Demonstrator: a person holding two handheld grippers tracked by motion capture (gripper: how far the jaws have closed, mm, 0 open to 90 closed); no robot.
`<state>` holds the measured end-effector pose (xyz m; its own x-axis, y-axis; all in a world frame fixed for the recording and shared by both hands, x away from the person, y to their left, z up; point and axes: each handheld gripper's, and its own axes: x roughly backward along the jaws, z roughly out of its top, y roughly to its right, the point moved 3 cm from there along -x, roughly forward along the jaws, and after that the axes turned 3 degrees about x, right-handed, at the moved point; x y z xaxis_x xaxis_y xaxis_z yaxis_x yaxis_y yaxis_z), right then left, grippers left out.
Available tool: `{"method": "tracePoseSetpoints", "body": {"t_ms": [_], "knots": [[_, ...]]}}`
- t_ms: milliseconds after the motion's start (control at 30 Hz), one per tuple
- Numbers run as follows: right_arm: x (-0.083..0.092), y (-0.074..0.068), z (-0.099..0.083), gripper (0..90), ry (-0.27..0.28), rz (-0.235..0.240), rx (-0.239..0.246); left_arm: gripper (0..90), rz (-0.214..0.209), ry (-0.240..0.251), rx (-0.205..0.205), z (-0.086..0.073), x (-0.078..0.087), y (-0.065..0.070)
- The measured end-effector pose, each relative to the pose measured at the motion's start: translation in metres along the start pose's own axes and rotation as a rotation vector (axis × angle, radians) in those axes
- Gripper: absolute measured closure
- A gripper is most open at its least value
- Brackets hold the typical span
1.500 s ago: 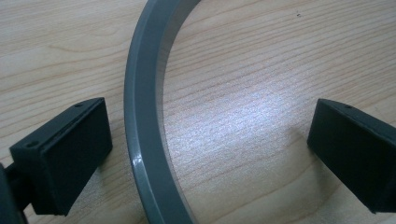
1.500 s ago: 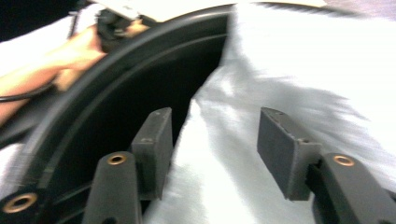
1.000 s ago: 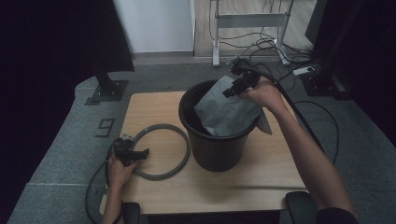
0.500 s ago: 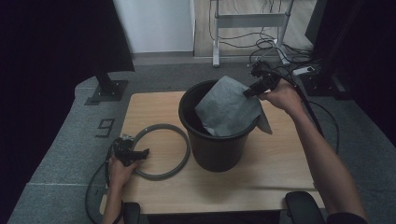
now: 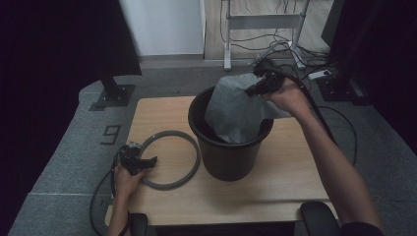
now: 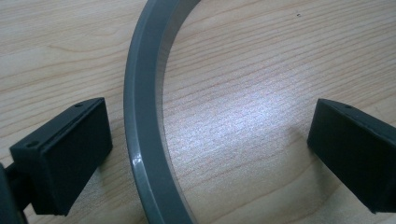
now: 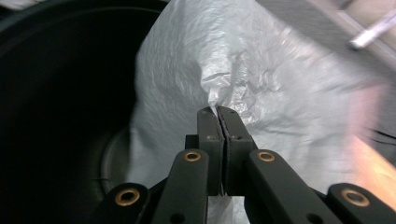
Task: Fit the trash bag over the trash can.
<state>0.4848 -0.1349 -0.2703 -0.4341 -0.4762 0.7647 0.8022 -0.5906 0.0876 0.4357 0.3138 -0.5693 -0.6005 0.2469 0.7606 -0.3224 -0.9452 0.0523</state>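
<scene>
A black bin stands on the wooden table, with a pale grey plastic bag half in it and rising over its rim. My right gripper holds the bag's upper edge above the bin's far right side; its jaws are shut on the bag with the bin's dark inside to the left. A grey ring lies flat on the table left of the bin. My left gripper sits at the ring's left side, open, with the ring running between its jaws near the left one.
A metal stand and several cables are on the floor beyond the table. A black stand base sits at the far left. Grey carpet with a "9" mark lies left of the table.
My right gripper has lifted the bag's edge up and to the right, away from the bin's centre. The left gripper has stayed at the ring.
</scene>
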Motion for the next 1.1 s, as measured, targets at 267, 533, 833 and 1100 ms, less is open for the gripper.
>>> {"method": "tracePoseSetpoints", "body": {"t_ms": [267, 533, 833, 1100], "knots": [[-0.040, -0.034, 0.013, 87.1, -0.044, 0.104, 0.045, 0.0, -0.002, -0.001, -0.002, 0.000, 0.000, 0.000], [-0.073, -0.058, 0.012, 86.9, -0.106, 0.195, 0.072, 0.0, -0.002, 0.001, -0.003, 0.000, 0.000, 0.000], [-0.066, -0.055, 0.013, 58.4, -0.054, 0.226, 0.064, 0.0, -0.003, 0.000, -0.004, 0.000, 0.000, 0.000], [-0.035, -0.032, 0.020, 42.1, -0.002, 0.120, 0.047, 0.0, -0.003, 0.000, -0.004, 0.000, 0.000, 0.000]]}}
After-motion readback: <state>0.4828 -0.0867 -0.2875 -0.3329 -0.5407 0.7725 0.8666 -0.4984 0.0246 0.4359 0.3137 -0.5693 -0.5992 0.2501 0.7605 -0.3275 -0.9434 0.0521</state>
